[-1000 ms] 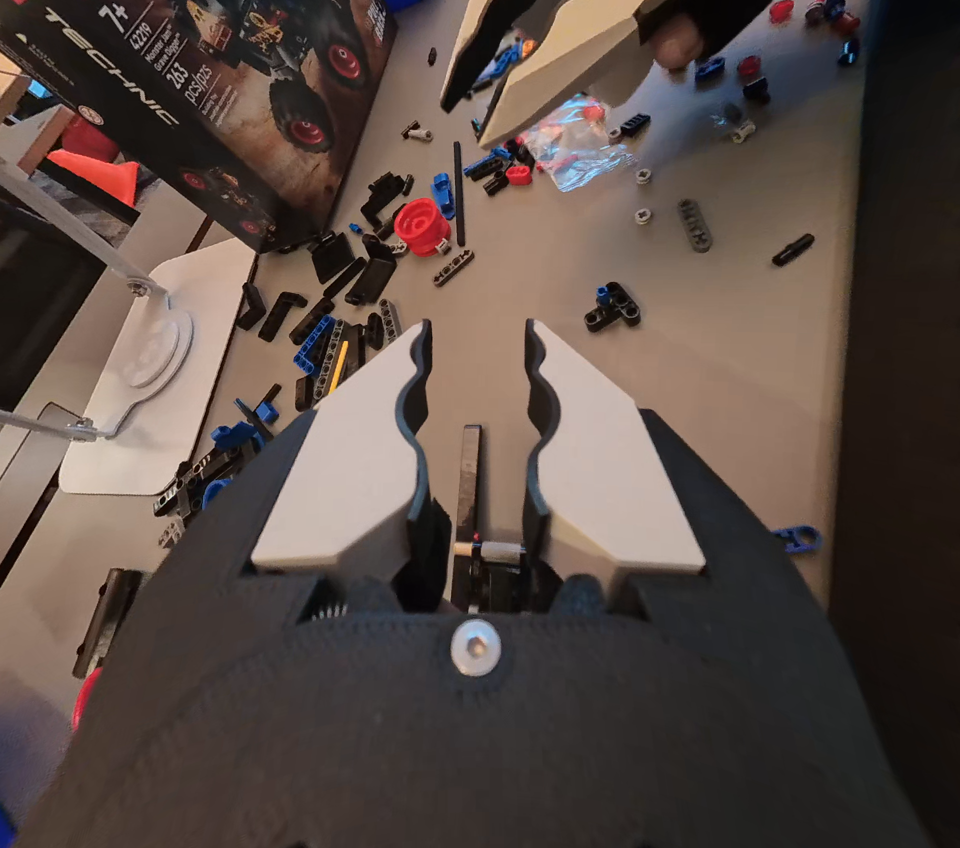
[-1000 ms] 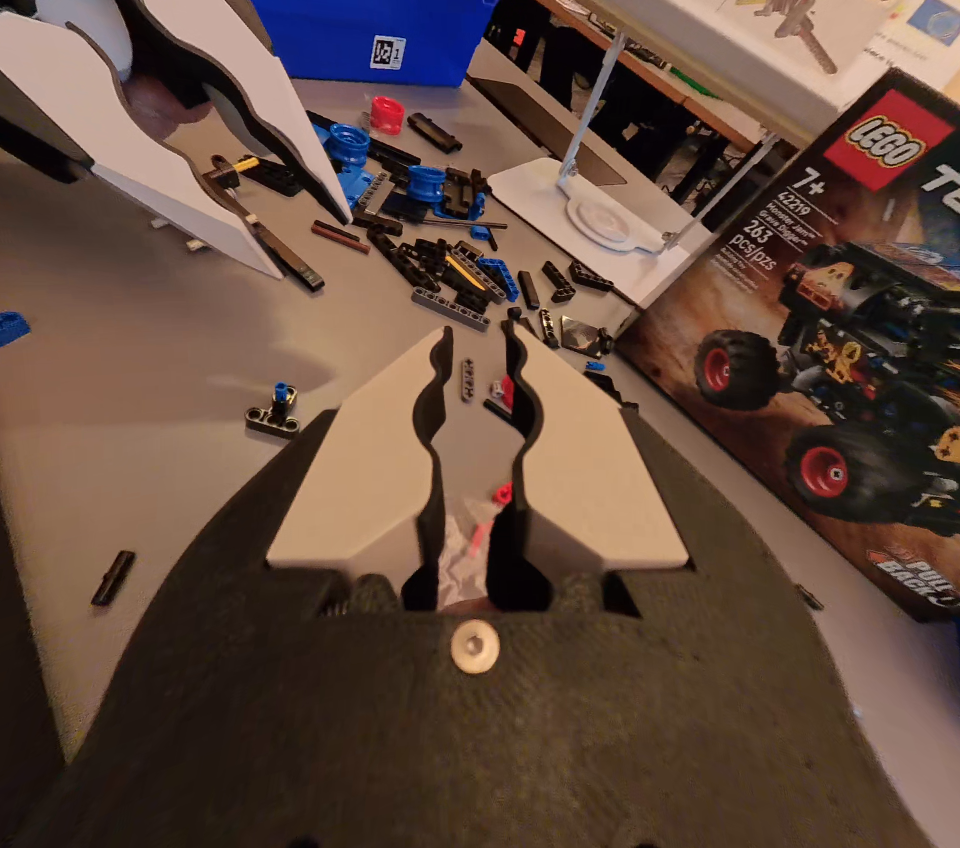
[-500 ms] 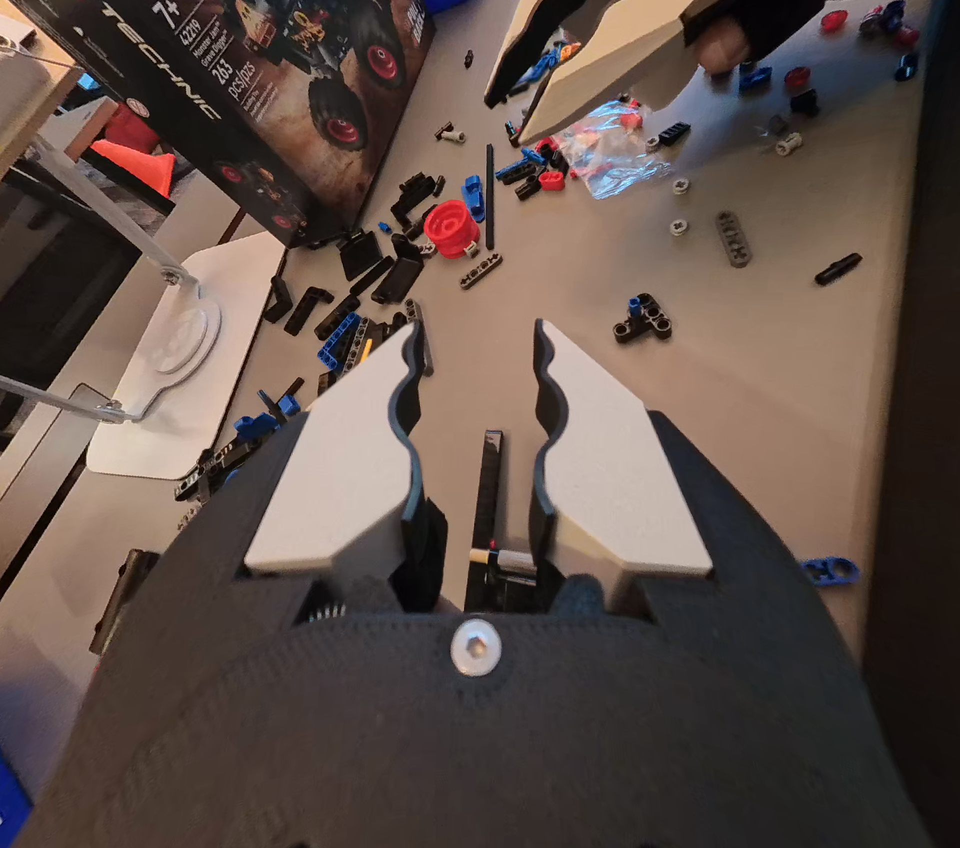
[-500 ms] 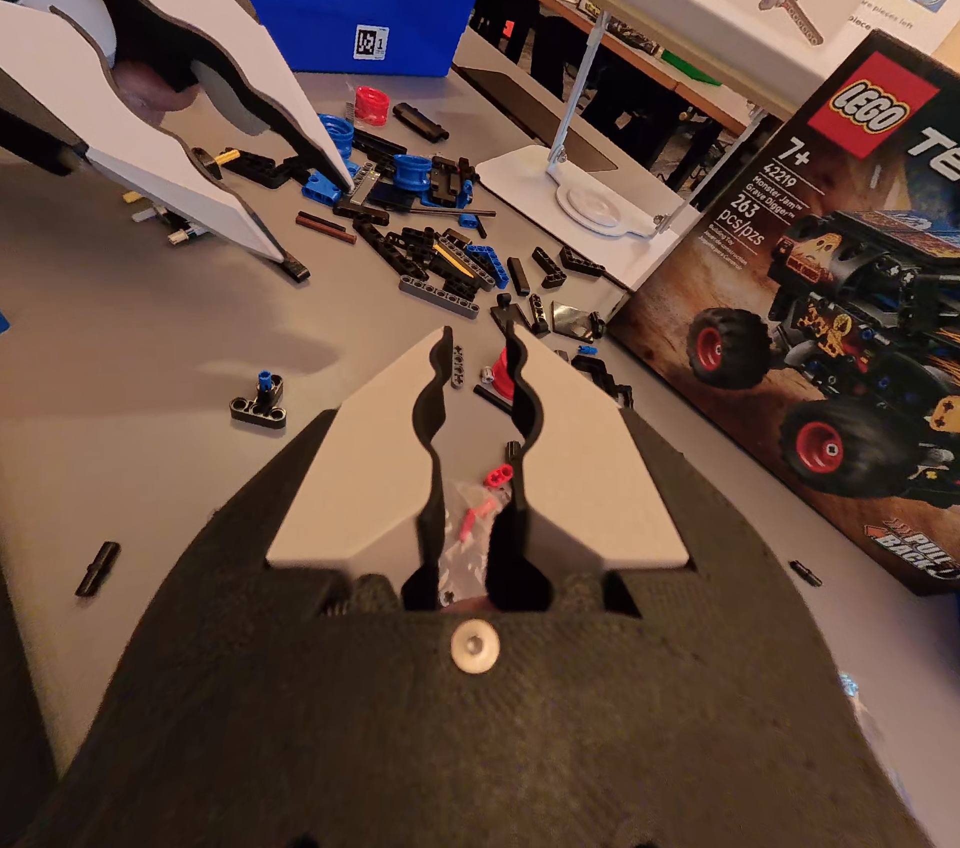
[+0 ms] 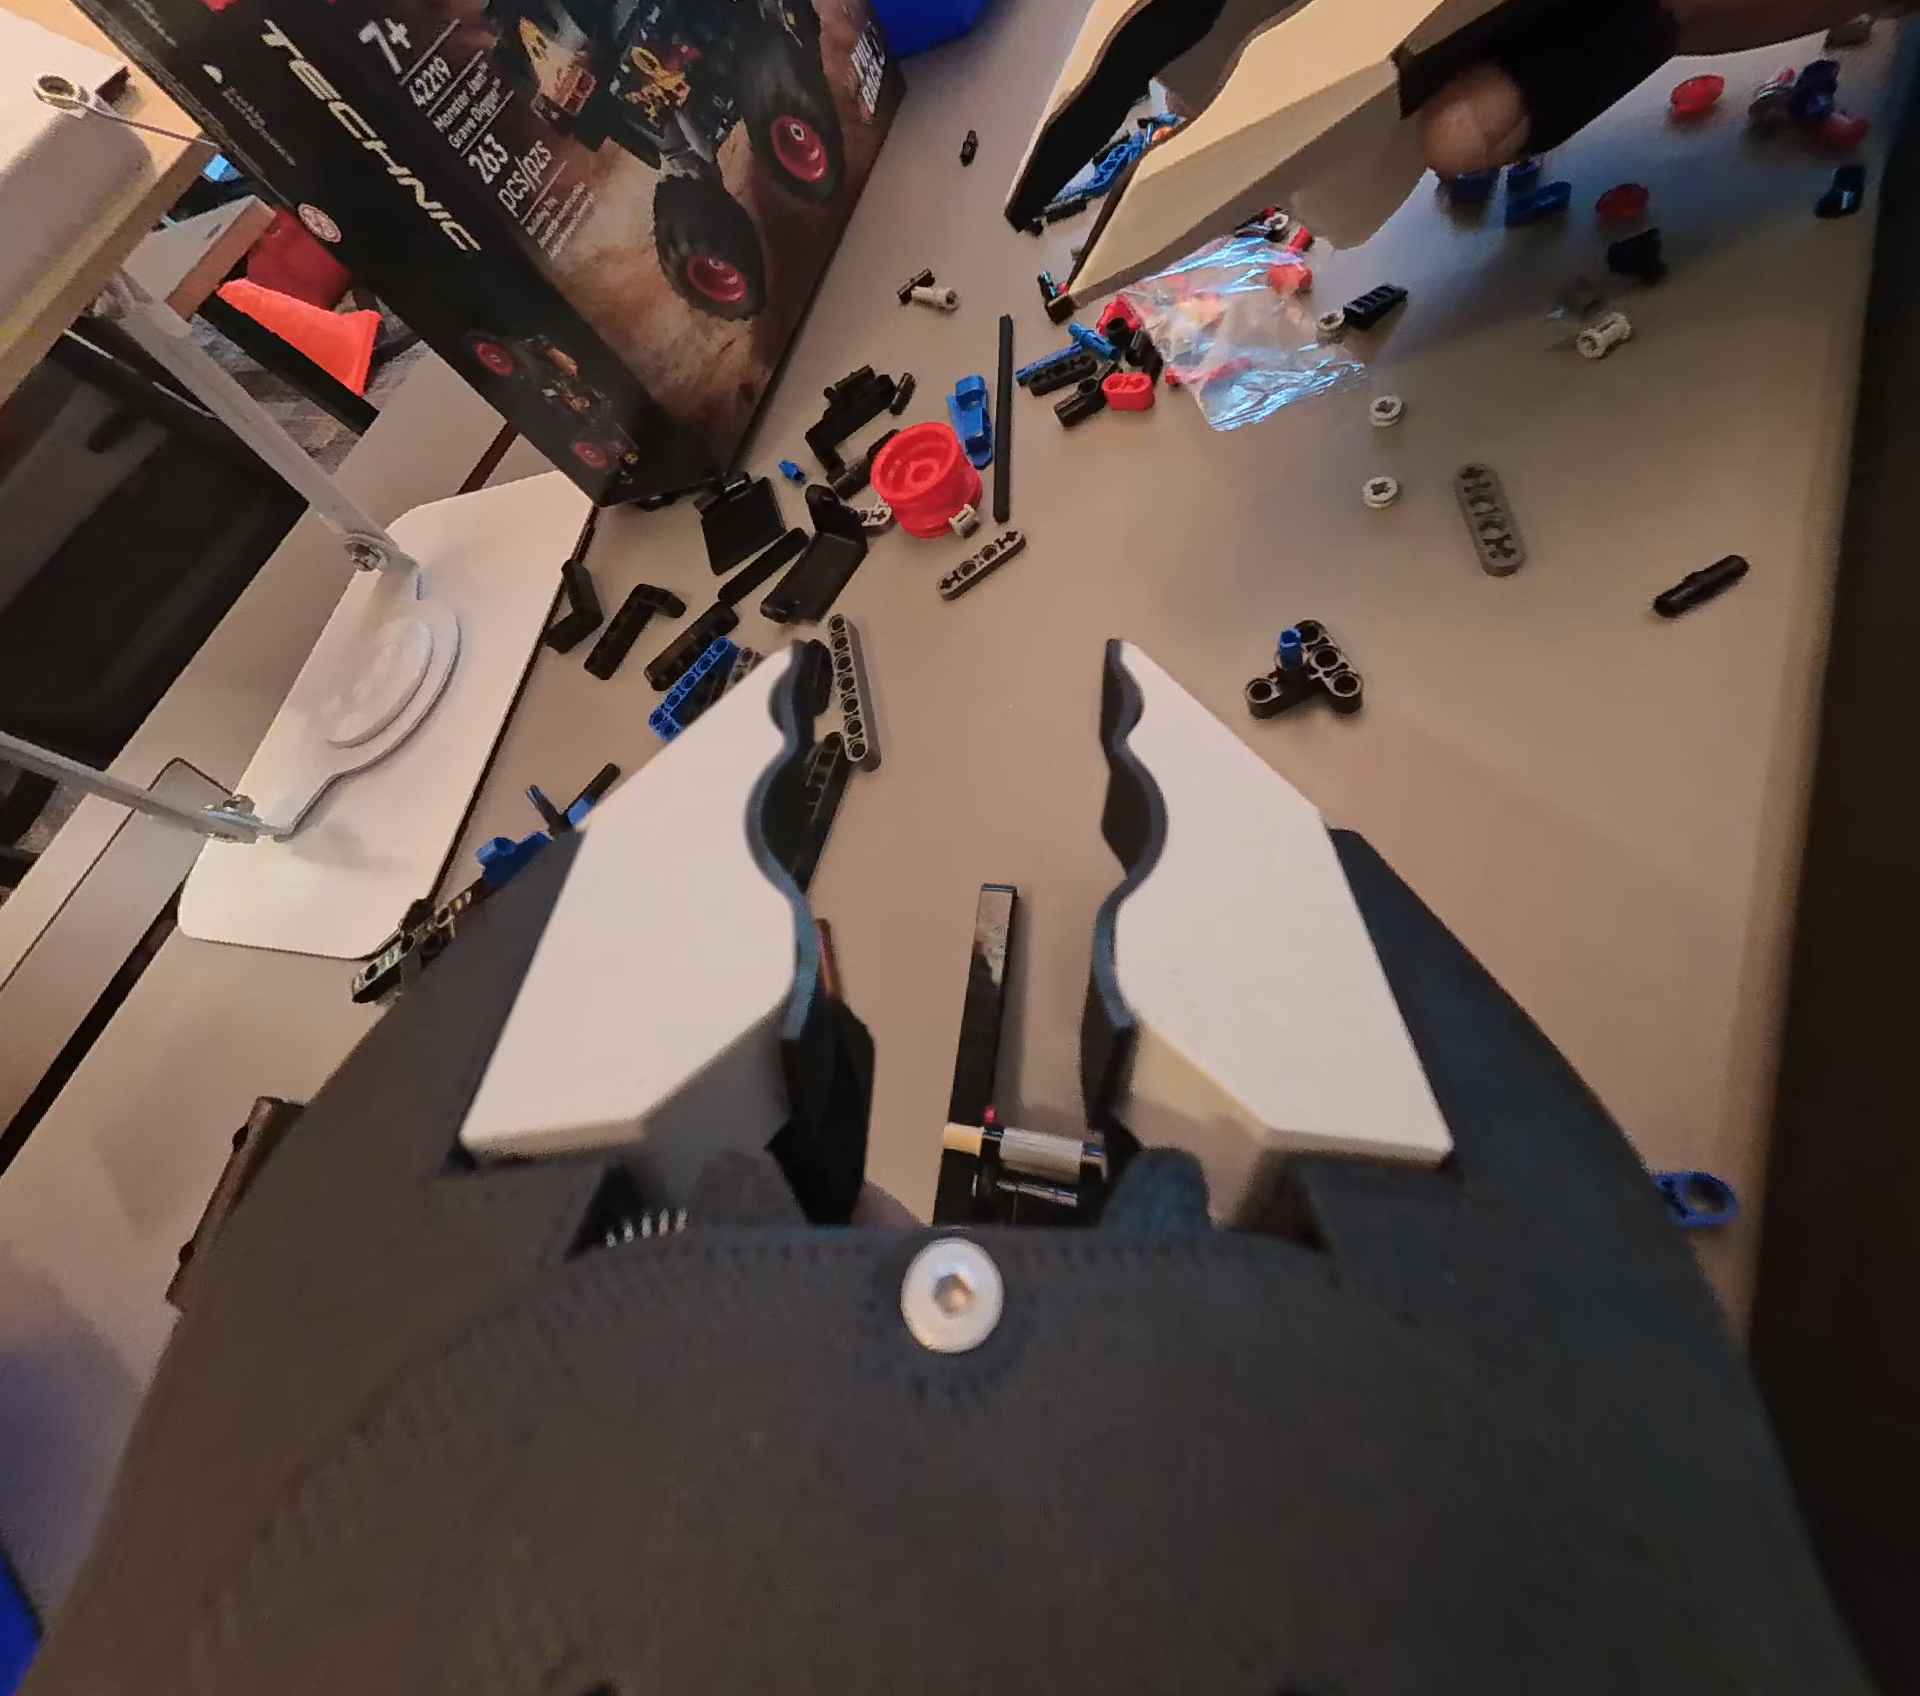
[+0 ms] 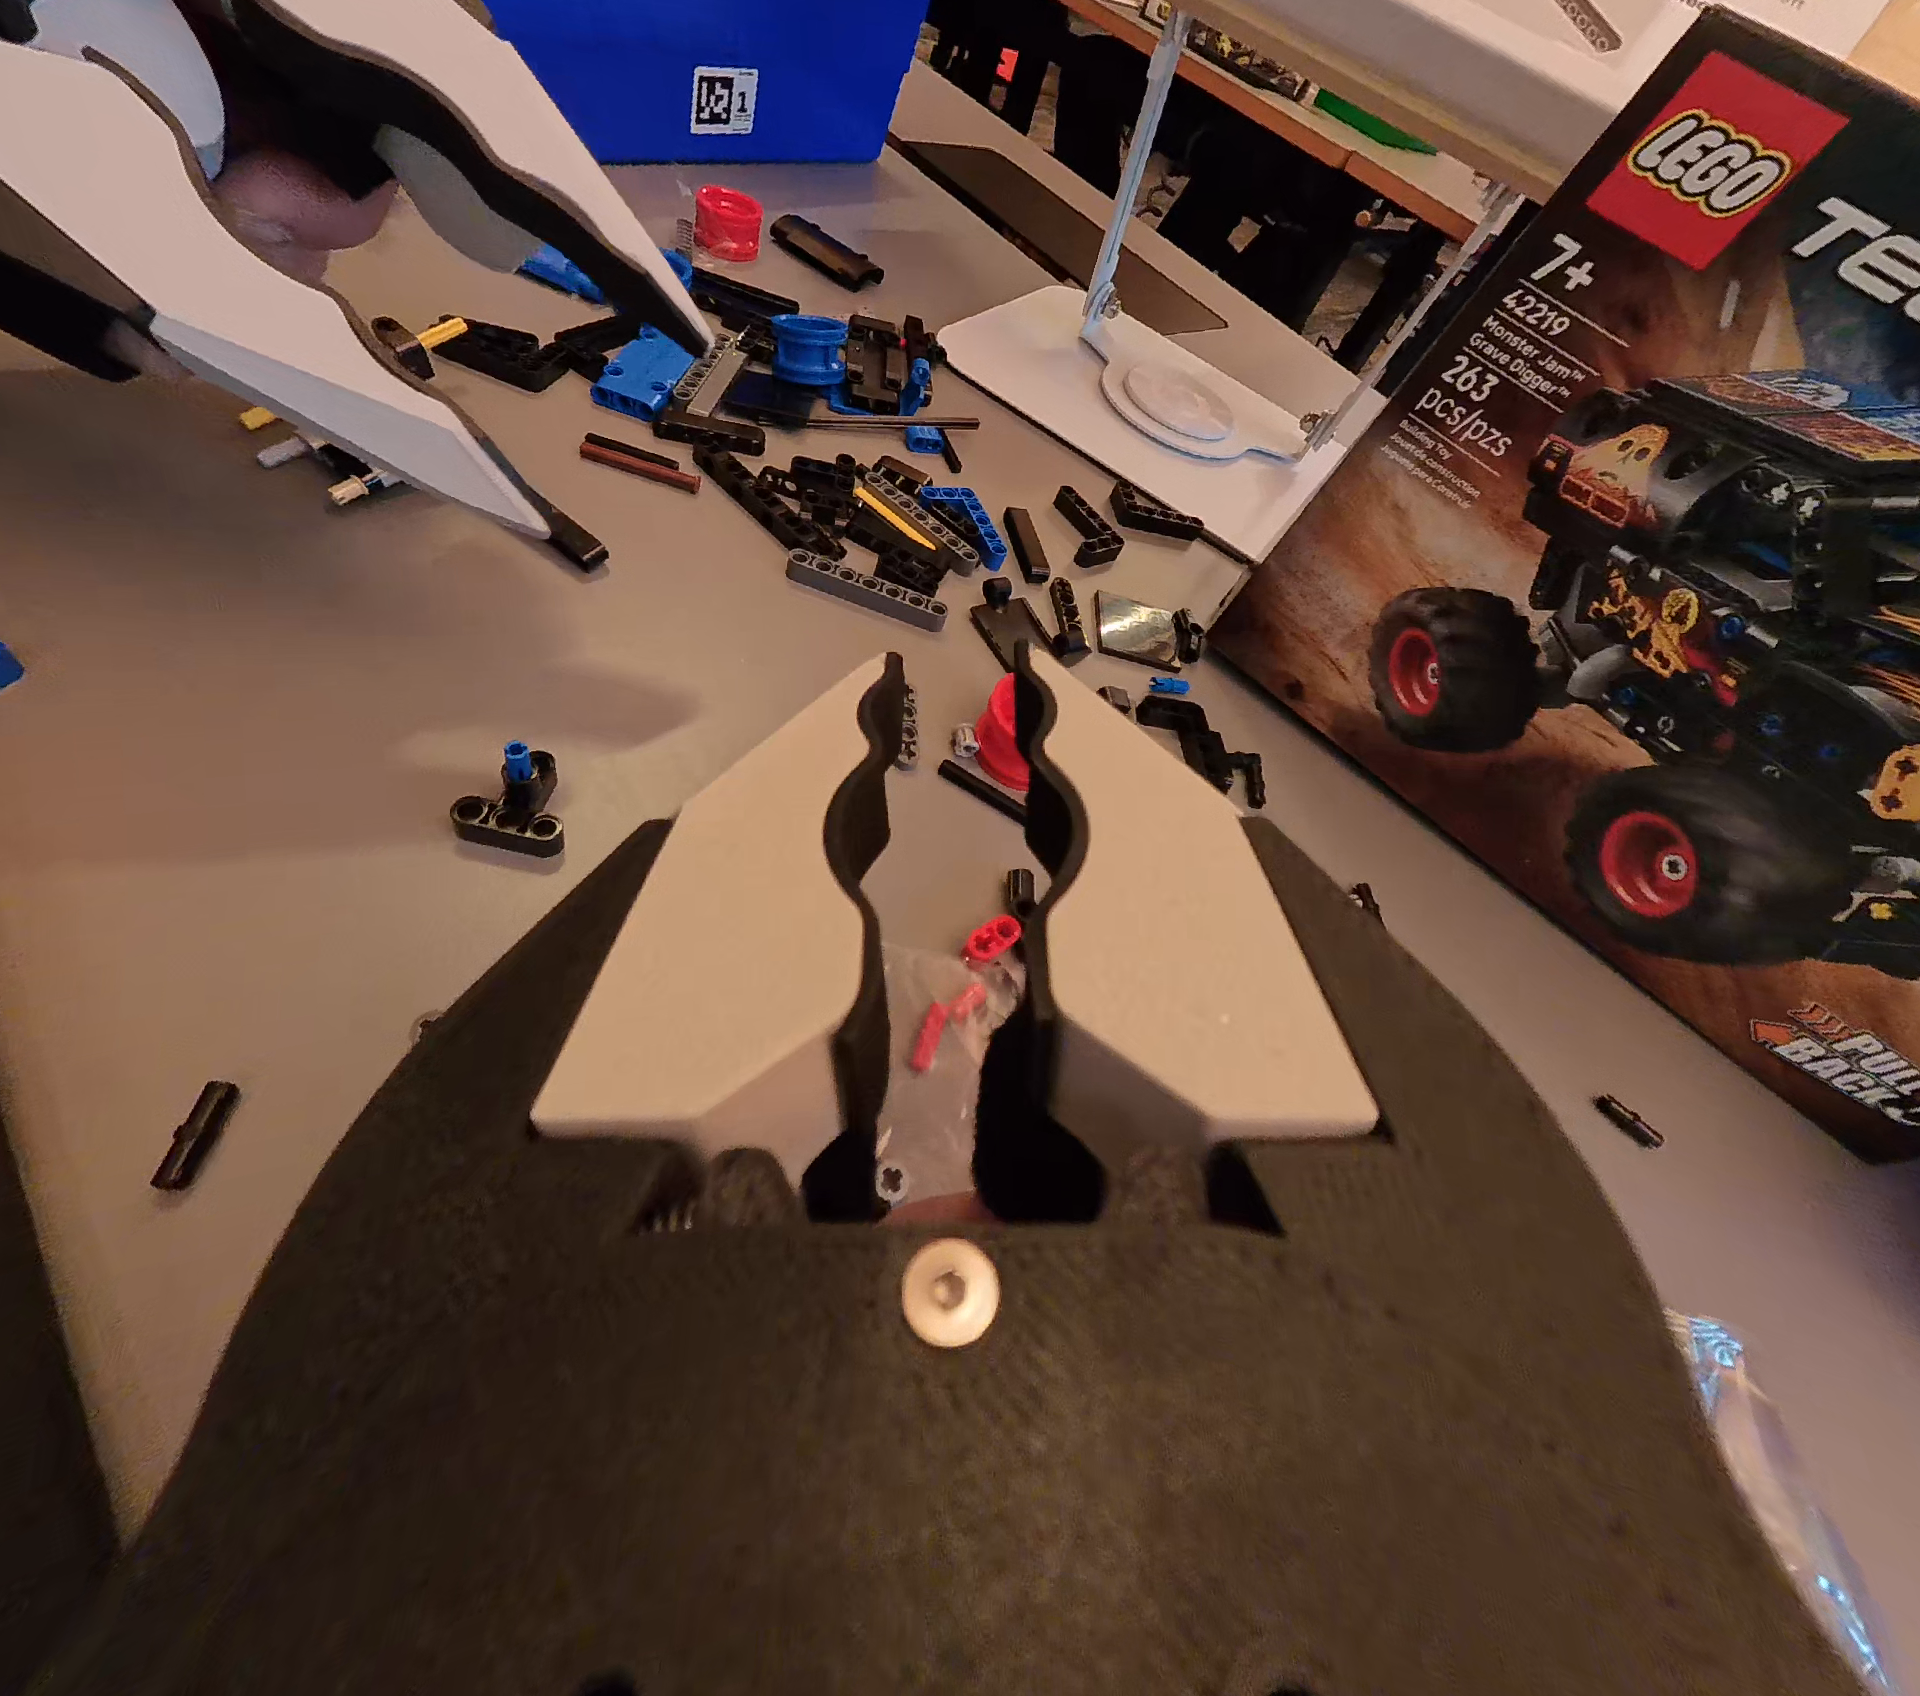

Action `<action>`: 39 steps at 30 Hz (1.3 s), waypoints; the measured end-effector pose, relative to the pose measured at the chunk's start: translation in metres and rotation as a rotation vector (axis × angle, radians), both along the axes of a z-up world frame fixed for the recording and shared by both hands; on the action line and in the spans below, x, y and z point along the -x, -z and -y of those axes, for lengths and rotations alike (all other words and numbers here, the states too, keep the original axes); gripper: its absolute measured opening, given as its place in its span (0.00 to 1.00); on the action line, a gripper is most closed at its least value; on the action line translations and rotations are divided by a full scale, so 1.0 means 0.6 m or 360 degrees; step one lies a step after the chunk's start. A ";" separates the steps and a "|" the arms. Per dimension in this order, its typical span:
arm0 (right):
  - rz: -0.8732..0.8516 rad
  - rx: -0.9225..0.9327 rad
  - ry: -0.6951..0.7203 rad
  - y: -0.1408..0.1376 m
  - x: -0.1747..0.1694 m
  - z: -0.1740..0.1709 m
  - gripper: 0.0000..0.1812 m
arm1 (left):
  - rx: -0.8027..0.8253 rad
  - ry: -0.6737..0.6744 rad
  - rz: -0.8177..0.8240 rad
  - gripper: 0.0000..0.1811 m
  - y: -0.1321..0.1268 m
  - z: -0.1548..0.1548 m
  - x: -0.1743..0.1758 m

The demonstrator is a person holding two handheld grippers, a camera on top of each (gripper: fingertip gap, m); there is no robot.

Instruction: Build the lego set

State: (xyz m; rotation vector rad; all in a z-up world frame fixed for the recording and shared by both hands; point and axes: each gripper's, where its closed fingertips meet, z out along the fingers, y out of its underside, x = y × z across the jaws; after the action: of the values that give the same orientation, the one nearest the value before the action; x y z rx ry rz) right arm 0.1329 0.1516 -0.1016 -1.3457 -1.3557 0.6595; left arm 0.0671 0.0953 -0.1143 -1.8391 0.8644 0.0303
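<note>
Loose black, blue and red lego pieces [image 6: 873, 514] litter the grey table [image 5: 1143, 607]. The left gripper [image 5: 951, 659] is spread wide over a black beam [image 5: 987, 971]. The right gripper [image 6: 956, 670] stands narrowly parted, holding nothing.

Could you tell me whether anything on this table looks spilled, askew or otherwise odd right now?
Mostly an ordinary building mess. The clear plastic bag lies crumpled and open, with small red and black pieces scattered around it. One blue piece sits alone at the table edge, where it could easily fall off. Nothing looks damaged.
</note>
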 end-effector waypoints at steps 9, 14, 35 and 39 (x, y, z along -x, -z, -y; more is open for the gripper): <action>-0.0032 0.0021 -0.0002 -0.004 -0.002 -0.001 0.12 | -0.0035 -0.0053 0.0017 0.42 -0.005 -0.008 0.007; -0.0035 0.0026 -0.0007 -0.004 -0.002 -0.001 0.12 | -0.0044 -0.0072 0.0023 0.44 -0.007 -0.010 0.010; -0.0025 0.0019 -0.0023 -0.003 0.000 0.002 0.12 | -0.0060 -0.0087 0.0003 0.24 -0.006 -0.010 0.020; -0.0026 0.0015 -0.0021 -0.004 -0.001 0.002 0.12 | -0.0057 -0.0092 0.0006 0.24 -0.006 -0.010 0.022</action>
State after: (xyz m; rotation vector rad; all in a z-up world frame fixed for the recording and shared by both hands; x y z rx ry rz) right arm 0.1333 0.1502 -0.0994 -1.3371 -1.3509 0.6855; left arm 0.0542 0.1013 -0.1107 -1.8295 0.8033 0.0783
